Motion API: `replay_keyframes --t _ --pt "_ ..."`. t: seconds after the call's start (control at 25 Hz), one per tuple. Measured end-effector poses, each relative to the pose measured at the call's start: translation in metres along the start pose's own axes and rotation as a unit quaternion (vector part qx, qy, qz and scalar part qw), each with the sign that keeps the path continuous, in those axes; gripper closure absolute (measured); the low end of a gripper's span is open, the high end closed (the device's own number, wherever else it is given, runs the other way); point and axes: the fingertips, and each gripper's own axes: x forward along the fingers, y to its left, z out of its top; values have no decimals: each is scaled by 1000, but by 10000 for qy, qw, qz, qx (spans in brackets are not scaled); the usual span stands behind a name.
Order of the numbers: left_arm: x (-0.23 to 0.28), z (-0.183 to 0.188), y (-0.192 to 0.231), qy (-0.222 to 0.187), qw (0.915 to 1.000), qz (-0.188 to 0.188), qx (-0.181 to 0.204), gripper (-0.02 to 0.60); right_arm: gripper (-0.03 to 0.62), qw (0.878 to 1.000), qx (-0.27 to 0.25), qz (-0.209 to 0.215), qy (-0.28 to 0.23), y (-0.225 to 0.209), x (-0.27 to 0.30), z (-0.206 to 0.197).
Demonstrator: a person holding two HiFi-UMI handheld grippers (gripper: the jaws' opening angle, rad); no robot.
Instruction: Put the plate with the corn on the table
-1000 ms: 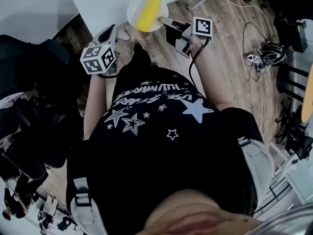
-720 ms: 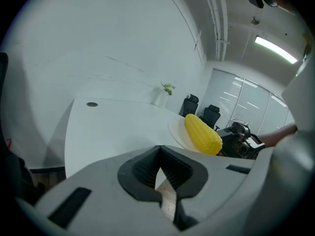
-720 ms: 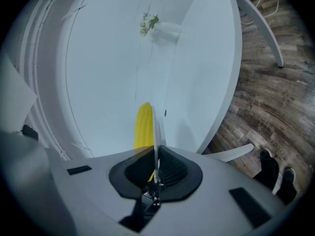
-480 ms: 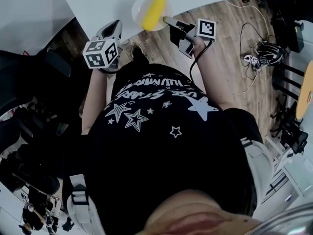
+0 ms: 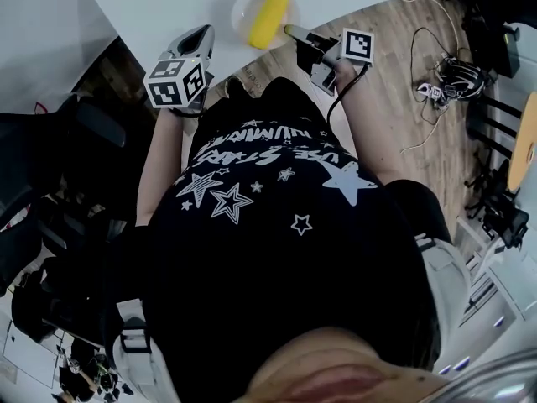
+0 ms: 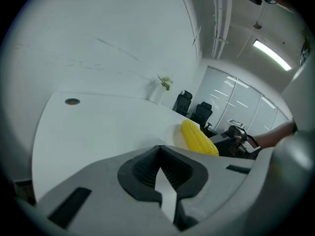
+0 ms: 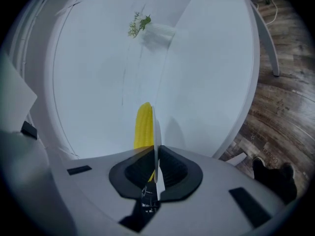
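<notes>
A white plate (image 5: 243, 11) carrying a yellow corn cob (image 5: 268, 15) hovers just above the white table (image 5: 159, 2), near its front edge. My right gripper (image 5: 290, 31) is shut on the plate's near rim. In the right gripper view the plate (image 7: 154, 127) runs edge-on between the jaws, with the corn (image 7: 143, 126) to its left. My left gripper (image 5: 200, 36) hangs over the table edge to the left of the plate, shut and empty. From the left gripper view the corn (image 6: 199, 137) and plate (image 6: 173, 134) lie ahead to the right.
A small vase with a green sprig (image 7: 143, 25) stands far across the table. A round grommet (image 6: 72, 101) is set in the tabletop. Office chairs (image 6: 195, 110) stand beyond the table. Cables and gear (image 5: 445, 82) lie on the wooden floor to the right.
The right gripper has carried the plate with the corn further in over the table. The left gripper has moved forward alongside it, staying shut.
</notes>
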Motion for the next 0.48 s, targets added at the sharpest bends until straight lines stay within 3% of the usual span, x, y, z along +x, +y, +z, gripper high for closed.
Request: replay_keyframes --t 0.48 --pt "12 -5 4 98 9987 363 -336 577 572 9993 -44 -17 366 -15 14 21"
